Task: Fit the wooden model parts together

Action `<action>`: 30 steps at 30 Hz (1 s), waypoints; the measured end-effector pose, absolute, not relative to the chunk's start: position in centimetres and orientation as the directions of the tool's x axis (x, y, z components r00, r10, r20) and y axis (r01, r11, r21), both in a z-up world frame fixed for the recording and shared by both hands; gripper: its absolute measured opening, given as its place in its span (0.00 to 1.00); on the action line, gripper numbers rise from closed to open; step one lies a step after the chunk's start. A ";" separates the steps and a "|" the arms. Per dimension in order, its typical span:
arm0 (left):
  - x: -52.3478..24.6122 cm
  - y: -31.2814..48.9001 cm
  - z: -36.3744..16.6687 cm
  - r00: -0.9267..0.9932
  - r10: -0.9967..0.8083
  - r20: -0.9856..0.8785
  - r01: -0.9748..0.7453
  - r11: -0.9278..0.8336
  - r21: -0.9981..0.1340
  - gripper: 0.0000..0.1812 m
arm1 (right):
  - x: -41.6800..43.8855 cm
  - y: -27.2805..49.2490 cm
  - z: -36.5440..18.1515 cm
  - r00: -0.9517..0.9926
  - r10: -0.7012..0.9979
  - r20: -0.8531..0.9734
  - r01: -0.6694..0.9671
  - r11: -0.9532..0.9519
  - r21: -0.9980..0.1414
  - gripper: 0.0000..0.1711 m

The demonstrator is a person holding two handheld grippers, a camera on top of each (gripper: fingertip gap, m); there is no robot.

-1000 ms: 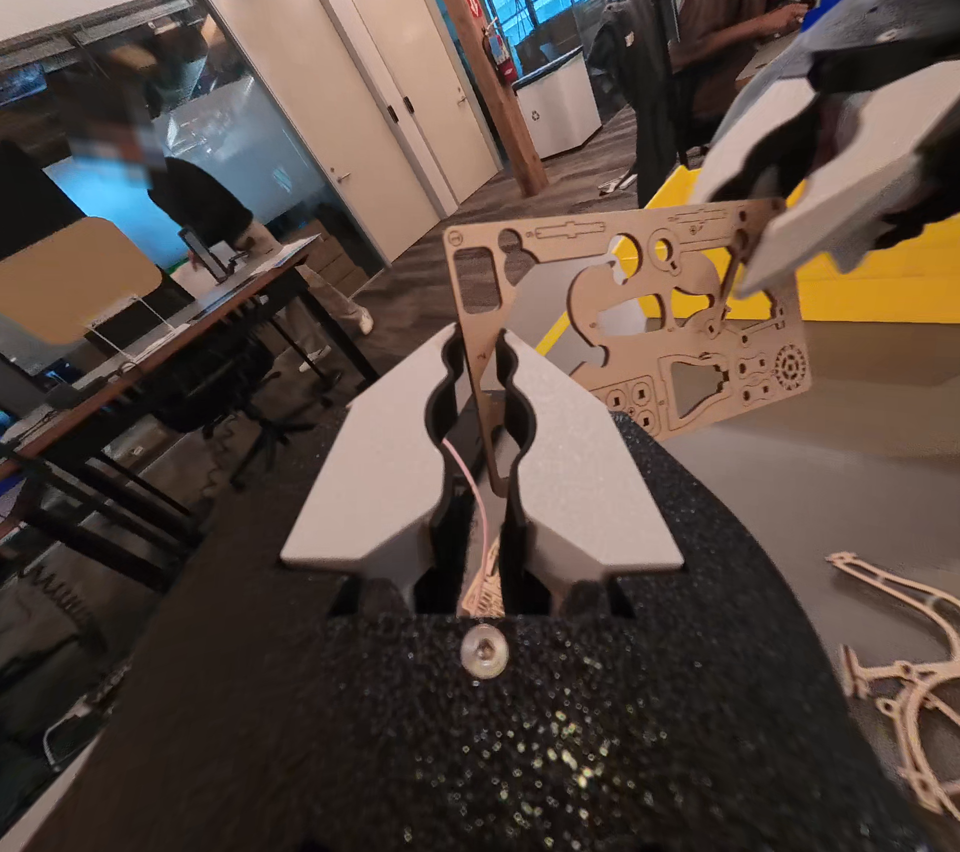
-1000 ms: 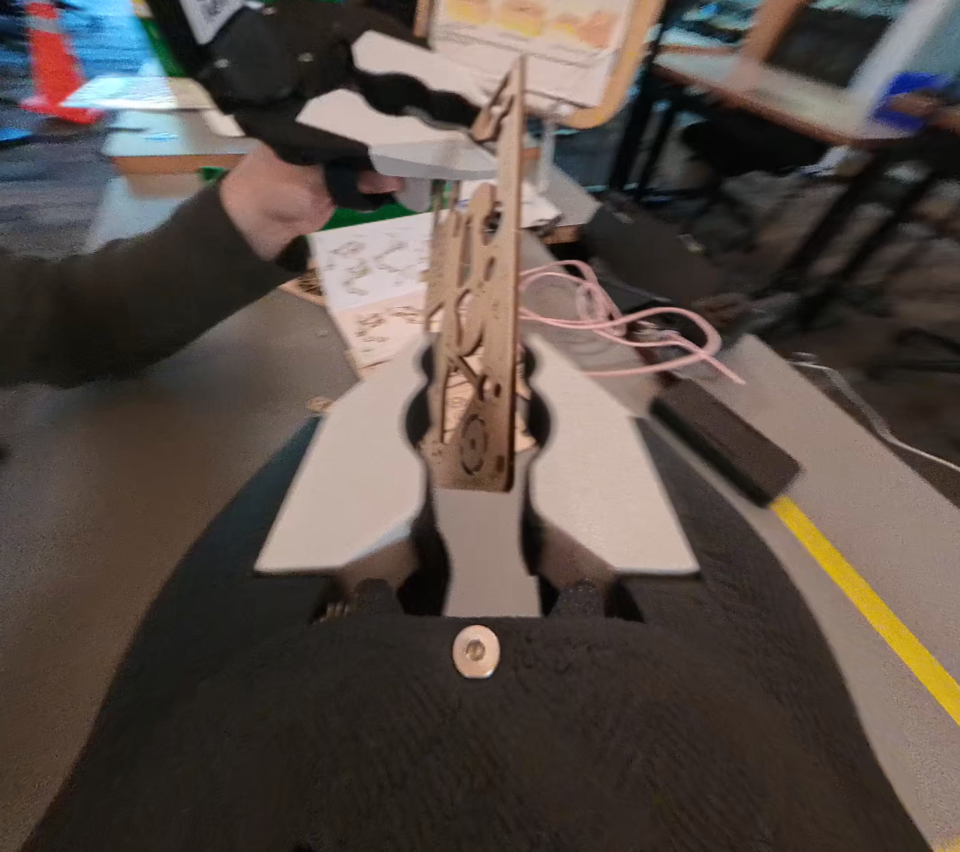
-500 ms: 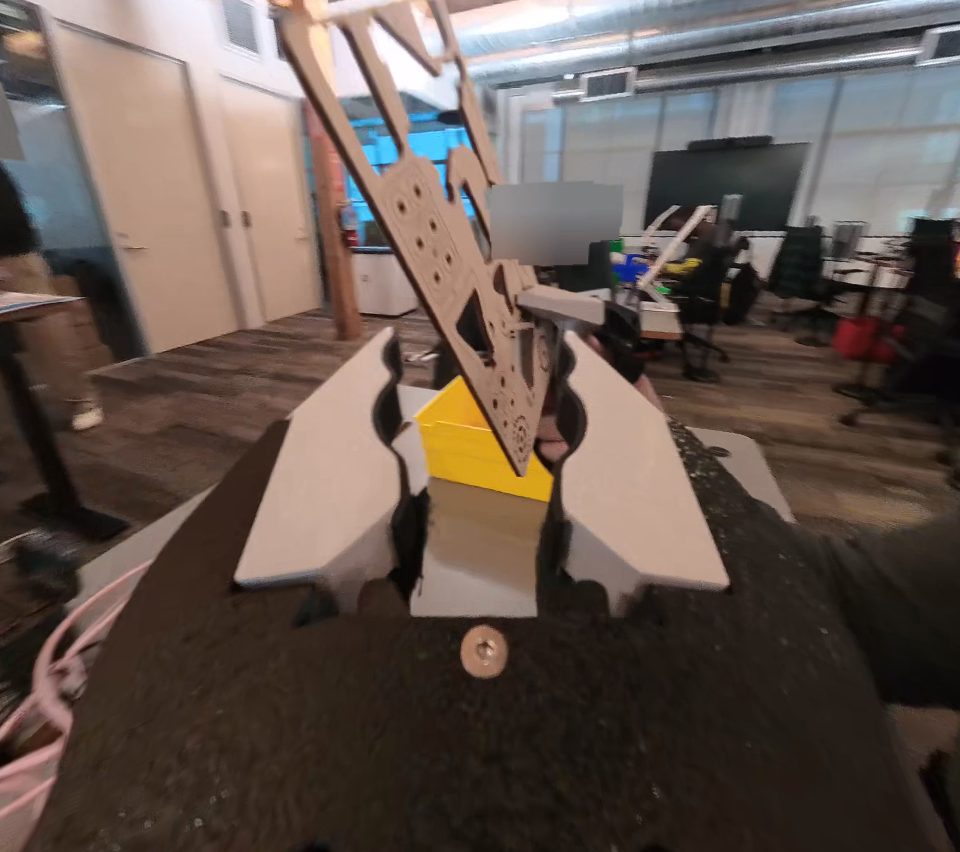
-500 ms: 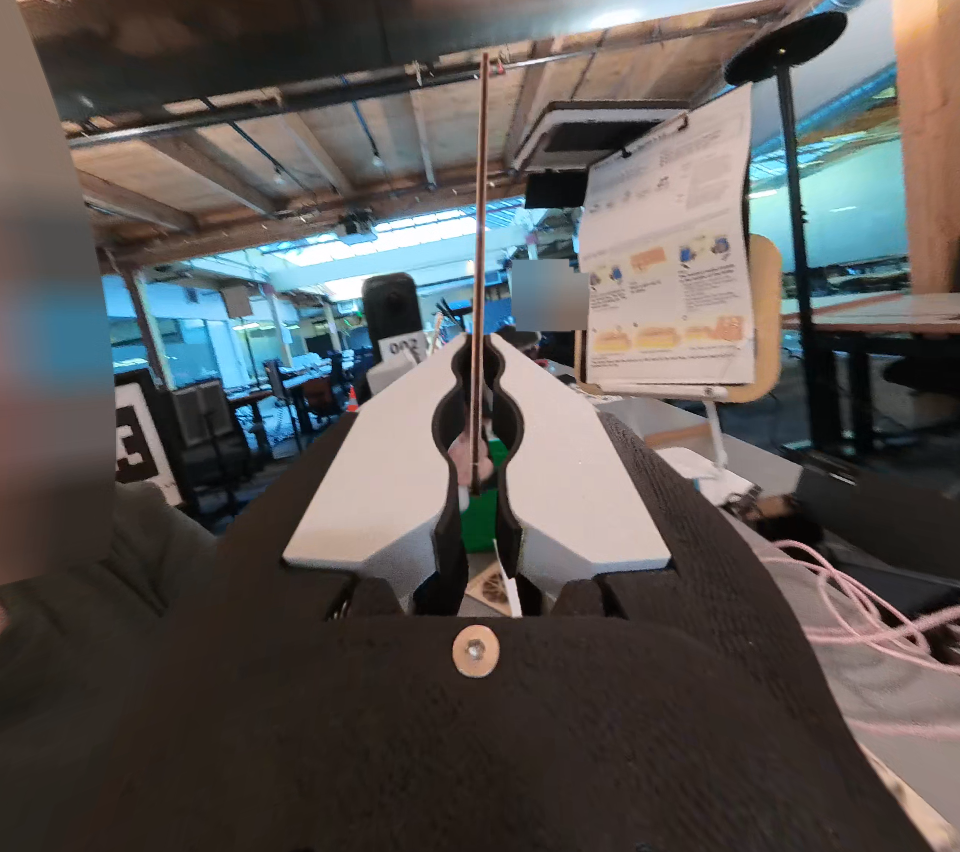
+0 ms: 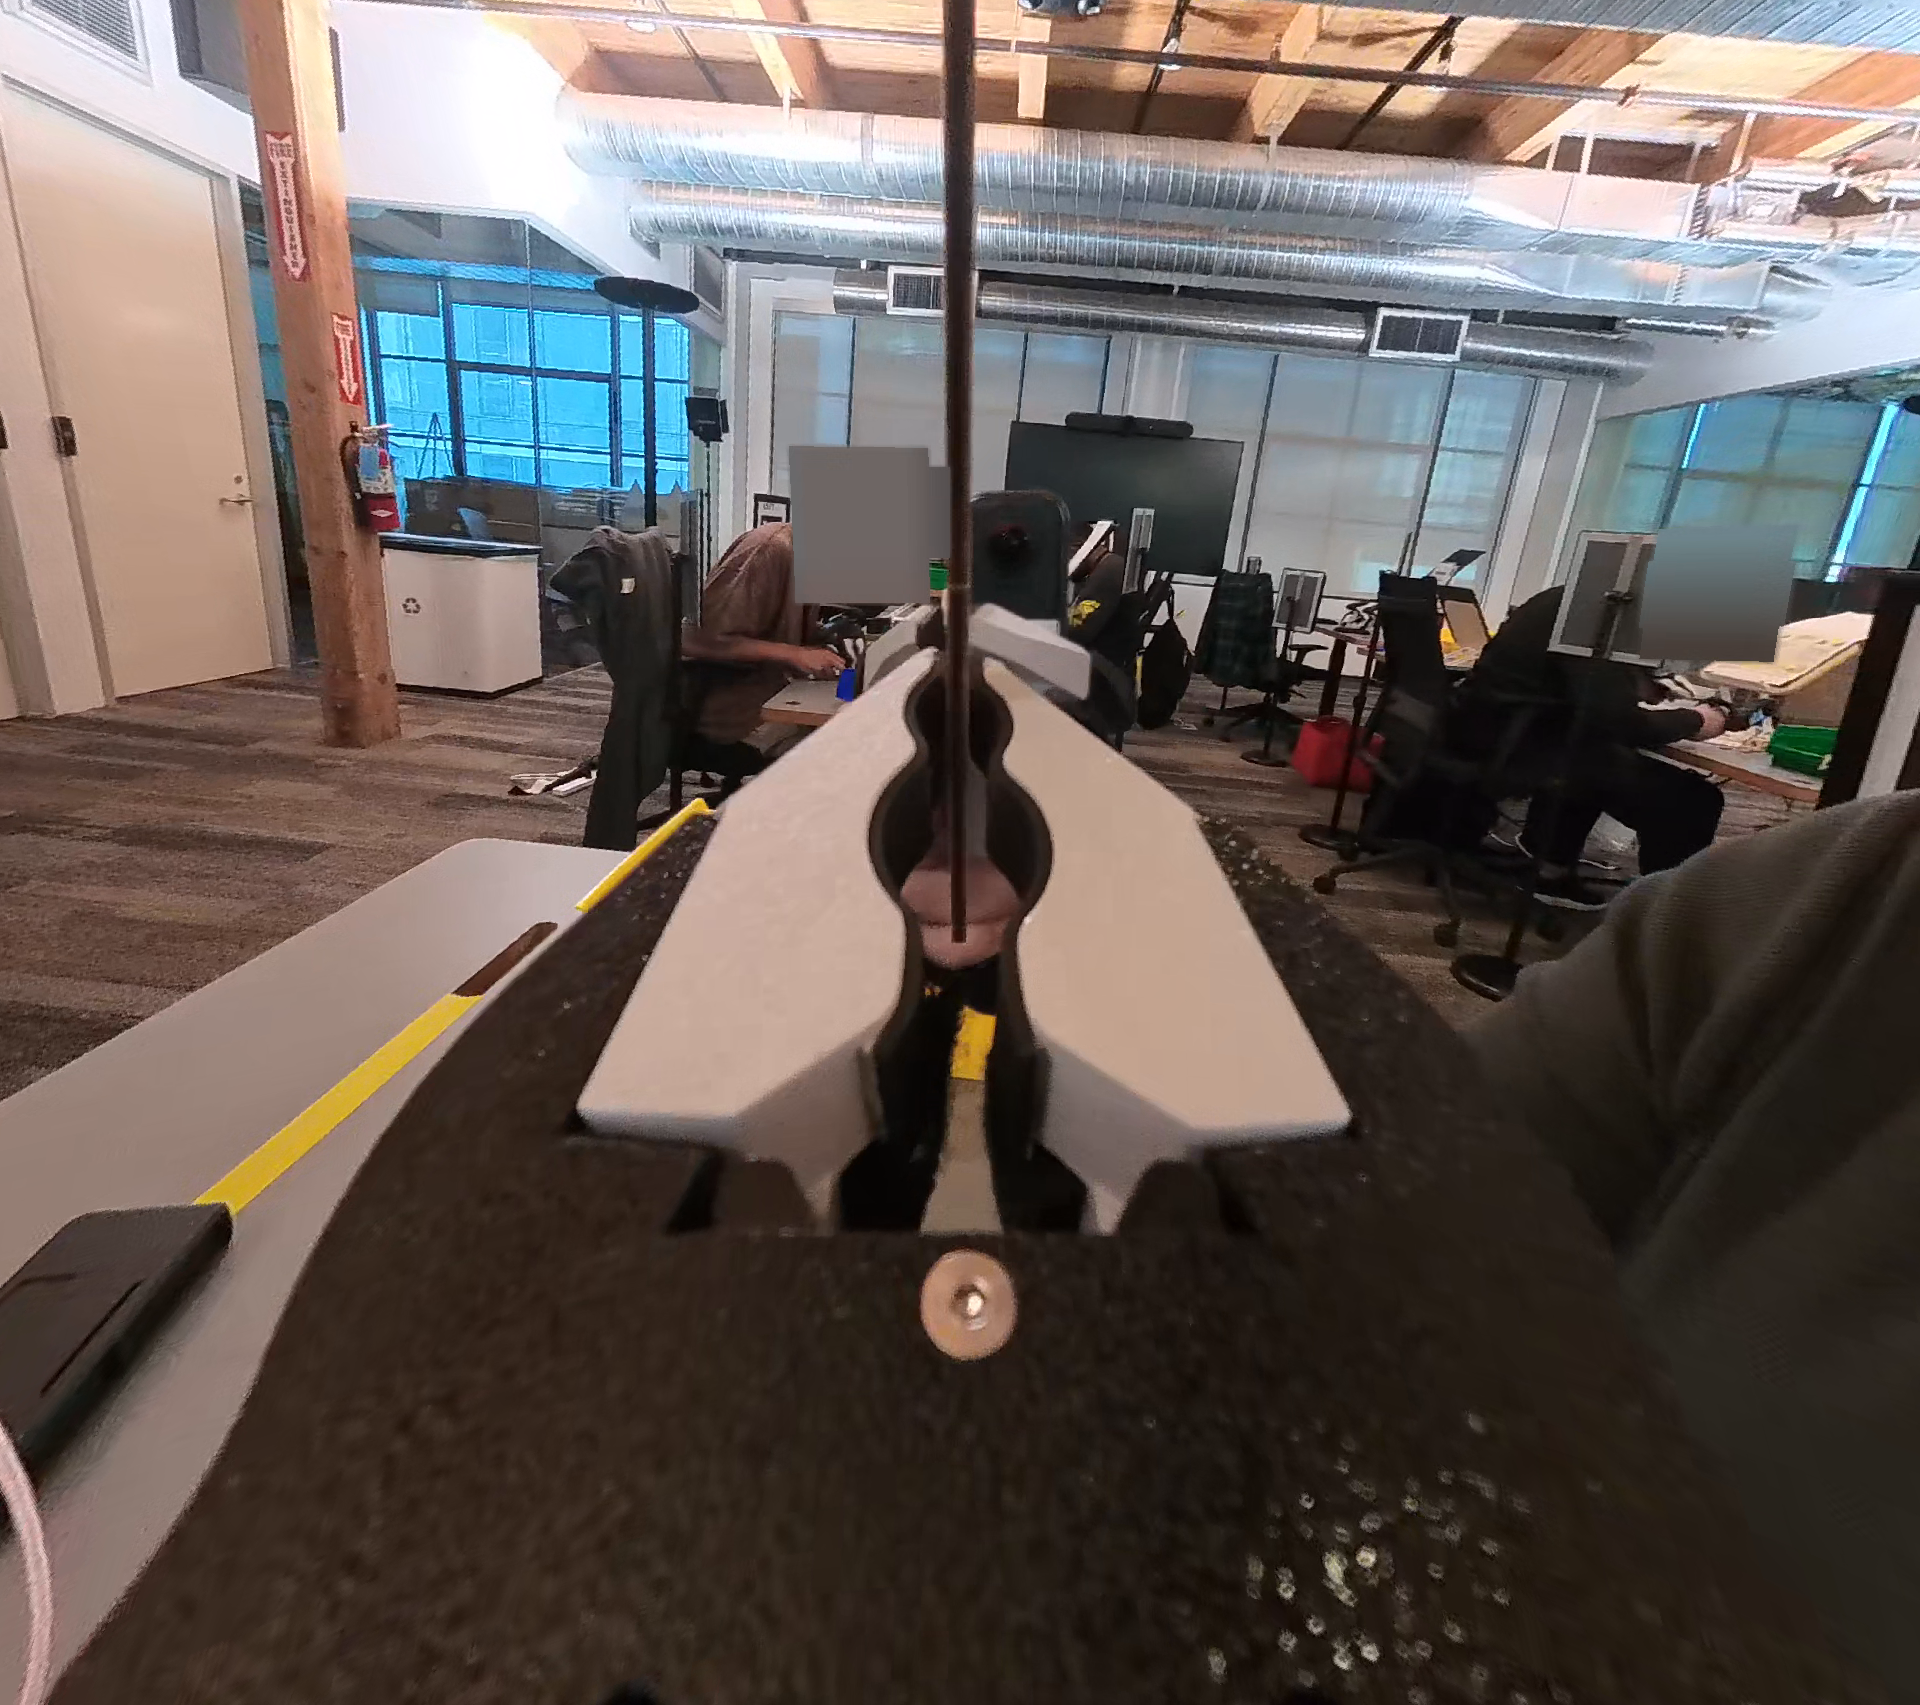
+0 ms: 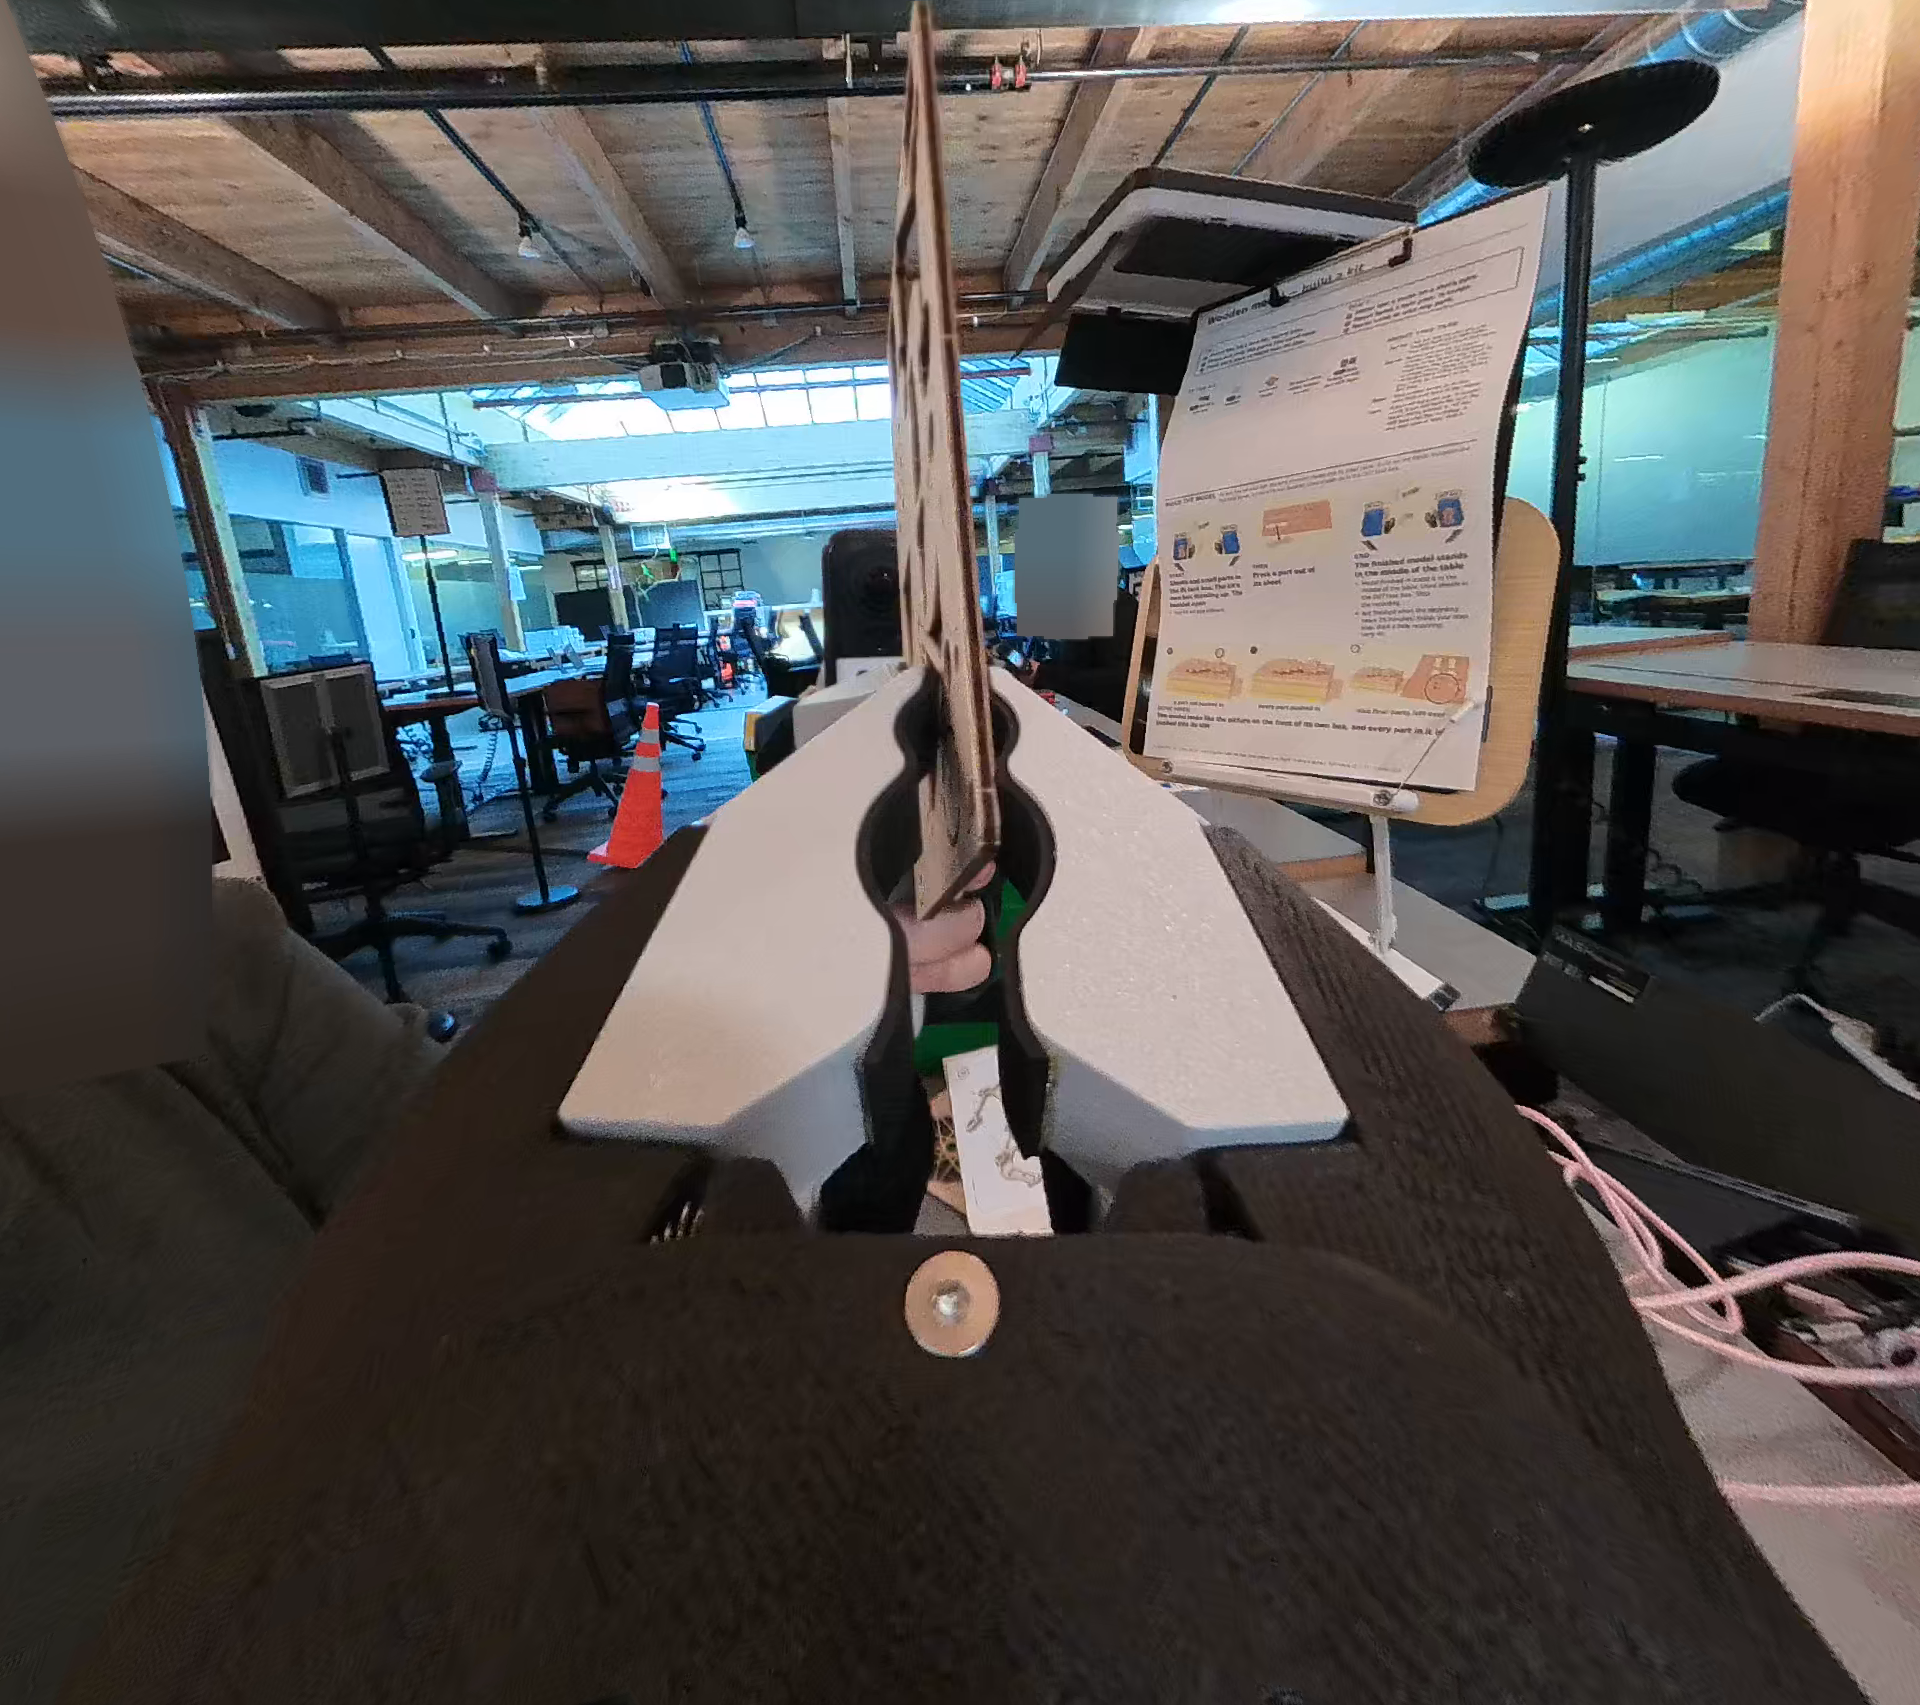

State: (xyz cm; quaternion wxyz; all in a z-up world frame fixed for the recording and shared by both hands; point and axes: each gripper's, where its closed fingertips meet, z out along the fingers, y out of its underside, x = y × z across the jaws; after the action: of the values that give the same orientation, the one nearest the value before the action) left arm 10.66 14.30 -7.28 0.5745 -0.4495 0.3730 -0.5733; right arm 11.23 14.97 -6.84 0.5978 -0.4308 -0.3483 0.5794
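A thin laser-cut wooden parts sheet (image 6: 933, 450) stands upright in the air, held between both grippers. In the left wrist view the sheet (image 5: 957, 305) is edge-on, a dark line running up past the frame top. My left gripper (image 5: 953, 668) is shut on its lower edge. My right gripper (image 6: 951, 689) is shut on the same sheet from the opposite side, where the sheet's perforated face shows at a slight angle. The right gripper's fingertip (image 5: 1034, 653) shows just beyond the left gripper's tips. A person's fingers (image 6: 945, 949) show behind the sheet.
A grey table (image 5: 260, 1011) with yellow tape (image 5: 343, 1105) lies below, with a black flat device (image 5: 94, 1292) on it. An instruction page on a stand (image 6: 1330, 533) is at the right, with pink cables (image 6: 1714, 1292) below it. A person's sleeve (image 5: 1714, 1136) is close by. An office with chairs lies beyond. The grippers are tip to tip, or close to it.
Both grippers have tilted up from the table to level. The left jaws, apart half a second ago, have closed on the sheet. The sheet has turned edge-on to the left camera.
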 end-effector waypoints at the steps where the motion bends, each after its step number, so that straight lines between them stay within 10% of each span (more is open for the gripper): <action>1: 10.6 14.3 -7.3 0.064 -0.994 0.085 0.324 -0.060 -0.944 0.00 | 11.2 15.0 -6.8 0.077 0.993 -0.089 -0.401 -0.050 -0.915 0.03; 30: 10.3 18.3 -9.9 0.133 -0.975 0.179 0.303 -0.132 -0.944 0.00 | 12.2 19.2 -8.8 0.310 0.932 -0.190 -0.338 -0.078 -0.938 0.04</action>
State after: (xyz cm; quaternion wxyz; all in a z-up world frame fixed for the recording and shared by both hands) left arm 10.26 18.27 -9.87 0.5655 -0.4968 0.3383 -0.5648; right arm 12.19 19.23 -8.83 0.6170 -0.5239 -0.2830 0.5146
